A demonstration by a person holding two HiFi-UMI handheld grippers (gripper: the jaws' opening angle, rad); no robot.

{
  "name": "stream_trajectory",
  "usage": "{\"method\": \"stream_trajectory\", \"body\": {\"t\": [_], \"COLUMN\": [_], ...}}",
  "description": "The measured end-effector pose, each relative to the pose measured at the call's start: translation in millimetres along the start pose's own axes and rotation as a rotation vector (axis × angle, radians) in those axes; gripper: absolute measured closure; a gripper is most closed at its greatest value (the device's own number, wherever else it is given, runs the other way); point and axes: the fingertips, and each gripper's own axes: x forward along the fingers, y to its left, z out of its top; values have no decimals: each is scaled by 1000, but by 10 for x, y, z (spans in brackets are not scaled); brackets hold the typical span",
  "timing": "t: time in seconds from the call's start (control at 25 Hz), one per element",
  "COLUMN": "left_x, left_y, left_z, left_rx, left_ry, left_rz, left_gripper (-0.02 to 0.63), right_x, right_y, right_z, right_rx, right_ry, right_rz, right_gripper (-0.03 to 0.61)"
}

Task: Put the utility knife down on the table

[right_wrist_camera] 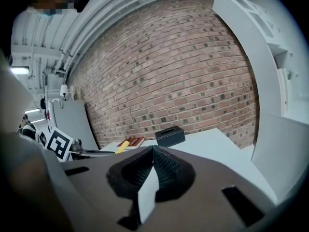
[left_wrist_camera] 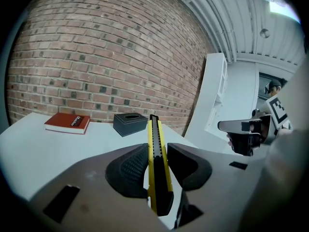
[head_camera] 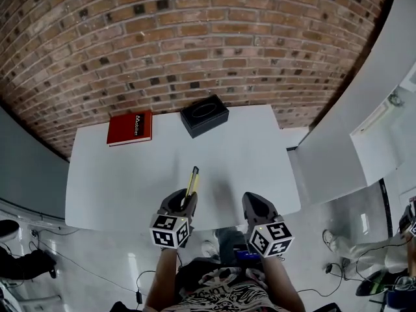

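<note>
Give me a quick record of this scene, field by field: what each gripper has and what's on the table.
left gripper: shut on the yellow utility knife, which points toward the brick wall
right gripper: shut, nothing between the jaws
table: white; red book and black tissue box at its far edge
task status: knife in the jaws, not yet put down

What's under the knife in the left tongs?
Only bare white table shows beneath the knife, which is clamped in the left tongs. The tongs cover the knife's rear end, and whether it touches the table can't be told.
</note>
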Motion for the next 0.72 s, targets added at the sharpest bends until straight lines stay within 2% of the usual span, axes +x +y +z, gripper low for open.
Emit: {"method": "stream_trajectory", "body": {"t": [0.72], "left_x": [449], "left_y": [27], "left_z": [-108], "left_rx": [1], "left_ry": [80], "left_rz": [34], "left_gripper": [485], "right_x": [326], "right_y": [-432], "right_z": [-134], "right_rx": [-9], "right_ry": [86], "right_rz": [5], "right_gripper": [578]}}
